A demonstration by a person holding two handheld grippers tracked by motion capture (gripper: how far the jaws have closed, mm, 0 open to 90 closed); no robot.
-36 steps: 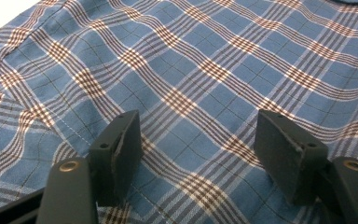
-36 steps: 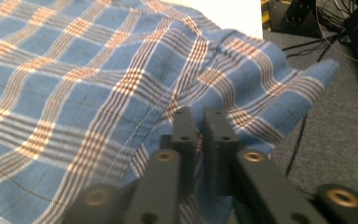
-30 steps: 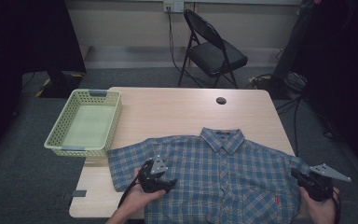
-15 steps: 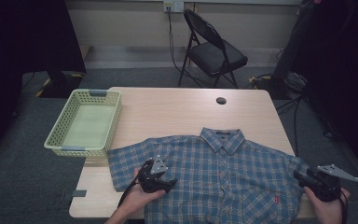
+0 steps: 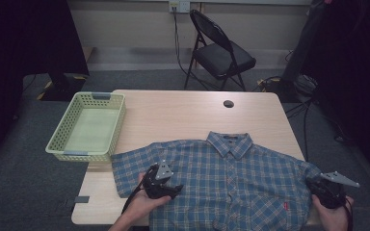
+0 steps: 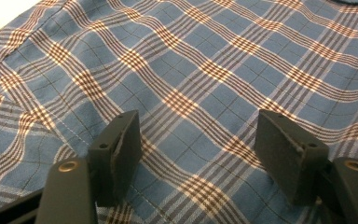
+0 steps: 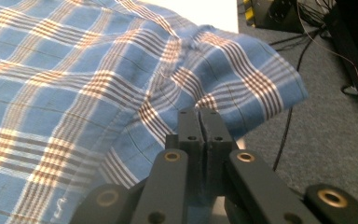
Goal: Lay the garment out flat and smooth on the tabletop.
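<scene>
No readable text, brand, number or sign was found. A small red tag [image 5: 285, 206] was seen on the plaid shirt [image 5: 231, 178] near its hem, too small to be read.

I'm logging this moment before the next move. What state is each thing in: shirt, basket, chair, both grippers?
Plaid shirt: spread flat, front up, buttoned, right sleeve hanging past the table edge.
Green basket: empty, upright, overhanging the table's left edge.
Folding chair: unfolded, unoccupied.
Left gripper: open, over the shirt.
Right gripper: shut at the shirt's sleeve; whether it pinches cloth is unclear.
</scene>
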